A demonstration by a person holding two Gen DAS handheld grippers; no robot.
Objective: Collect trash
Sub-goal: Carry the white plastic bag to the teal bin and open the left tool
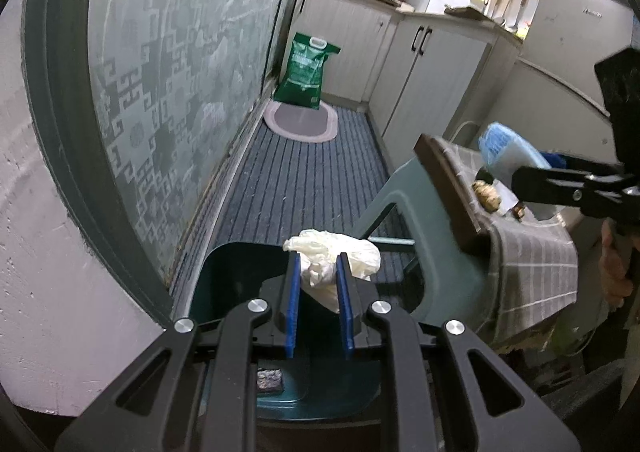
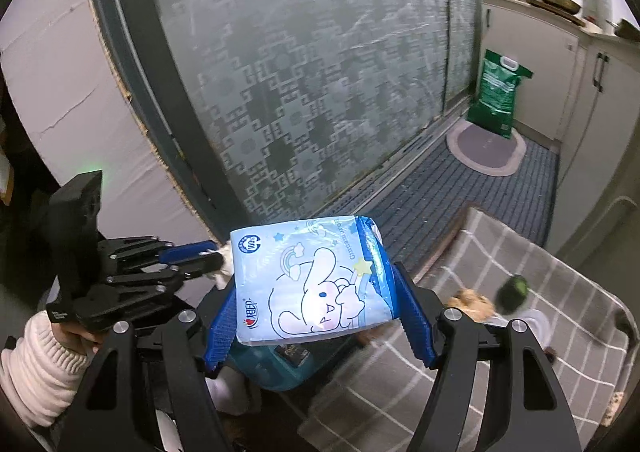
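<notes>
White crumpled plastic wad (image 1: 332,264) sits pinched tight in your left gripper (image 1: 318,294) above the teal bin (image 1: 224,276). Your right gripper (image 2: 320,316) fingers clamp wide around the blue tissue pack (image 2: 312,280), near the bench's cloth-covered corner (image 2: 500,244).

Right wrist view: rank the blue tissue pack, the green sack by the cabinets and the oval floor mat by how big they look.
1. Blue tissue pack, largest, though it sits right at the camera.
2. Oval floor mat and green sack: too alike to rank.
</notes>
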